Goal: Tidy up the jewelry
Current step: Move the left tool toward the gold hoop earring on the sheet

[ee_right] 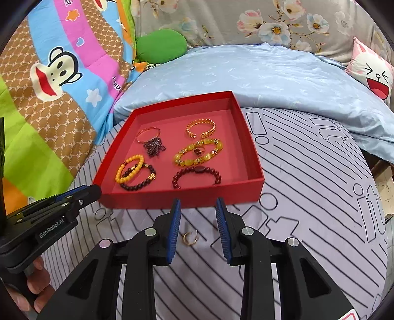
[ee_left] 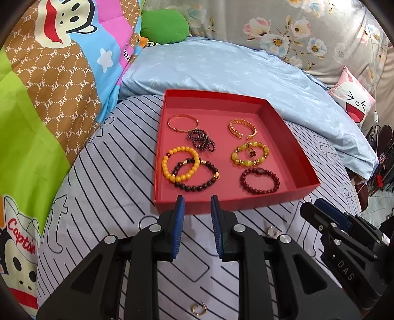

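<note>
Item: gold ring (ee_right: 189, 238), loose on bed at lower centre, framed by the wide, empty right gripper (ee_right: 198, 229); best pinched squarely, then lifted into red box (ee_right: 182, 197).

A bed fills the room, spread with a lavender sheet (ee_right: 307, 187) striped in black lines. At twelve o'clock lies a pale blue satin pillow (ee_left: 236, 71) against grey floral fabric (ee_right: 246, 22); a bright cartoon-monkey quilt (ee_left: 56, 81) is heaped at ten o'clock, beside a green plush cushion (ee_right: 161, 45).
</note>
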### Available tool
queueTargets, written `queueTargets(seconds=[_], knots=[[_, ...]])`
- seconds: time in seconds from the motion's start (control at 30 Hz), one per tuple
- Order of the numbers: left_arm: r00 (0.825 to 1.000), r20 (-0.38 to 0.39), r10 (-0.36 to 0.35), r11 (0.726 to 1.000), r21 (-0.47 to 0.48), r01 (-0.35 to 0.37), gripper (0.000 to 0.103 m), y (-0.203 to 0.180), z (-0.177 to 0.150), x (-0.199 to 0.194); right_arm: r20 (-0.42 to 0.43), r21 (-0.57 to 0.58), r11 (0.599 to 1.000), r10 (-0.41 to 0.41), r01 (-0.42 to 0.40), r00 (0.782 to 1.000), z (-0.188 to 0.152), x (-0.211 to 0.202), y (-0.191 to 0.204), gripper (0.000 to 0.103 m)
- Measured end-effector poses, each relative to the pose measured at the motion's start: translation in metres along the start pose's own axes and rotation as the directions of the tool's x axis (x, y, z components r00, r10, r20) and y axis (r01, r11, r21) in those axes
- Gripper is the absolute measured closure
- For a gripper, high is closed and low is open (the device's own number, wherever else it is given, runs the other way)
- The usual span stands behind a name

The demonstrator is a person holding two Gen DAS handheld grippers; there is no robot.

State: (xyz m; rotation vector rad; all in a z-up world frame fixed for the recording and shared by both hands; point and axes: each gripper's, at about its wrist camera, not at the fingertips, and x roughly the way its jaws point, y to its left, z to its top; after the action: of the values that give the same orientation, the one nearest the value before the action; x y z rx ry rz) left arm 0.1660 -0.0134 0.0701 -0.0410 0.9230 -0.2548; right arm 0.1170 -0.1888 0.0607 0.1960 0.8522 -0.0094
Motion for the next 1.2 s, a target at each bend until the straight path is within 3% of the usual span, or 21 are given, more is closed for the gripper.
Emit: queueTargets(seconds=[0.33,0.83,1.1,1.2], knots=[[1.0,-0.027,-0.008,1.0,0.008,0.008,0.077,-0.002,-0.027,-0.009,-0.022,-0.008,1.0,-0.001,0.001,1.0,-0.025,-0.009,-0.001,0.074],[0.989,-0.142,-0.034,0.998,0.038,0.04,0.077,0.0,-0.108,-0.017,-0.082,0.013,1.0,0.002,-0.001,0.997,-0.073,-0.023,-0.015,0.074],[0.989,-0.148,-0.017,0.998,0.059,0.026,0.077,-0.007,-0.12,-0.013,-0.095,0.004,1.0,0.009,-0.009,0.995,-0.082,-0.026,-0.008,0.074],[0.989,-0.145,-0.014,0.998,0.055,0.022,0.085,-0.007,-0.119,-0.011,-0.097,0.001,1.0,0.01,-0.01,0.995,-0.083,-0.025,-0.006,0.074]])
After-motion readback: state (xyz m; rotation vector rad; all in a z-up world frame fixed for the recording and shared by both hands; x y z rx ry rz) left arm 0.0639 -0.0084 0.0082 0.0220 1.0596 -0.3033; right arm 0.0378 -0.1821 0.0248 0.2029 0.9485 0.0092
